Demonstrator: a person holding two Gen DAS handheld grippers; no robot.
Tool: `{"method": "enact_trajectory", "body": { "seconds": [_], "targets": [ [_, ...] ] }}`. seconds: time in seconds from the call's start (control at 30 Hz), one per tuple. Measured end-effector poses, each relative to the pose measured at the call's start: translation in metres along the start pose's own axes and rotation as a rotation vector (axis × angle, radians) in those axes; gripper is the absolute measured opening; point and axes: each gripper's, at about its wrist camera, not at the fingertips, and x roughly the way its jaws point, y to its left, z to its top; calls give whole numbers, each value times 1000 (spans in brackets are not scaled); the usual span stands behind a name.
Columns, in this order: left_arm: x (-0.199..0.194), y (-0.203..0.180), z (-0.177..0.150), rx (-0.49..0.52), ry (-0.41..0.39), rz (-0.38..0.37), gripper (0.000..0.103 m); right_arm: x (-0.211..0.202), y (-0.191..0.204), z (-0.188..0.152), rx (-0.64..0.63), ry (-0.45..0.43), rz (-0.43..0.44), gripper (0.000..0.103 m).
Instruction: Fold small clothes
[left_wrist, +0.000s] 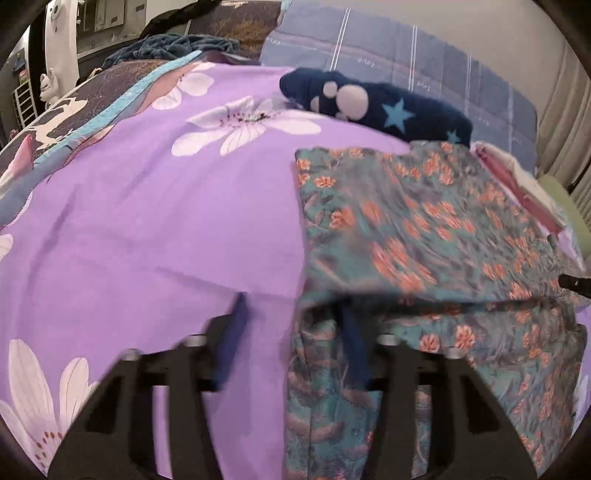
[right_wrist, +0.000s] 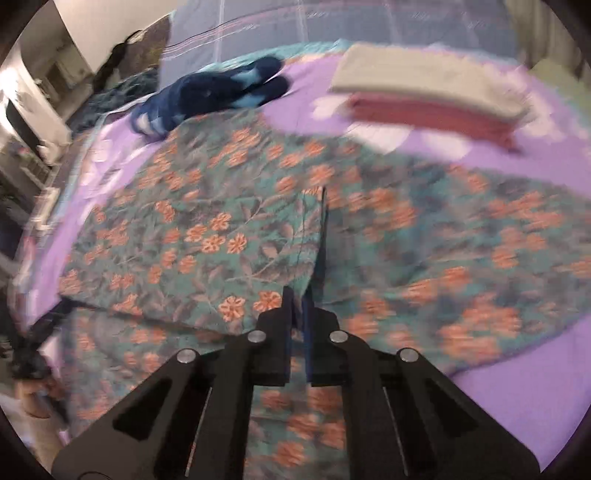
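Thin woven cloth here, the teal garment (right_wrist: 236, 229) printed with orange flowers, matt and soft, creased just ahead of the right gripper (right_wrist: 303, 295) fingers, which are matt black plastic with dull metal pins; beyond it a fuzzy navy fleece piece (left_wrist: 384, 107), nappy and plush; off to the right, smooth folded cloths (right_wrist: 436, 96), cream over pink; underneath, the purple bedsheet (left_wrist: 155, 221), smooth cotton-looking, matt, lightly wrinkled
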Motion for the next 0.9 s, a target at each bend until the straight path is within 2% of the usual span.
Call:
{"method": "enact_trajectory", "body": {
  "seconds": [0.03, 0.07, 0.1, 0.2, 0.23, 0.3, 0.33, 0.43, 0.53, 0.6, 0.67, 0.7, 0.73, 0.8, 0.83, 0.9],
  "targets": [
    [0, 1, 0, 1, -5, -13, 37, 4, 1, -1, -33, 20, -70, 19],
    [0, 1, -2, 1, -11, -15, 35, 7, 1, -1, -48, 43, -102, 40],
    [0, 1, -3, 3, -16, -18, 33, 8, 0, -3, -43, 50, -99, 50],
    [-4, -1, -8, 9, -37, -29, 28, -13, 12, 4, -19, -23, -60, 49],
    [-5, -1, -8, 10, -41, -27, 27, -27, 26, 11, -40, -85, -52, 49],
    [-8, -2, -10, 16, -47, -21, 19, -39, 51, 20, -94, -132, -18, 49],
    [-9, -2, -11, 20, -48, -11, 17, -43, 71, 25, -147, -136, 25, 49],
    [-7, 9, -13, -15, -37, -35, 17, -42, 119, 28, -260, -113, 121, 48],
    [-8, 15, -15, -40, -38, -61, 19, -23, 149, 13, -294, -41, 220, 48],
    [-9, 11, -15, -25, -43, -46, 19, -2, 153, 0, -270, 21, 228, 47],
    [-12, 8, -15, -12, -52, -47, 18, 31, 144, -19, -213, 97, 183, 44],
    [-17, 7, -15, -18, -61, -70, 18, 34, 137, -24, -189, 66, 208, 42],
    [-27, 7, -14, -51, -81, -143, 18, 30, 136, -27, -185, 18, 226, 42],
    [-44, 0, -10, -86, -113, -263, 19, 26, 136, -34, -231, -1, 226, 42],
    [-54, -9, -7, -72, -136, -301, 22, 24, 136, -37, -245, 2, 228, 46],
    [-69, -42, 3, 17, -179, -300, 43, 20, 135, -42, -274, 15, 246, 54]
  ]
}}
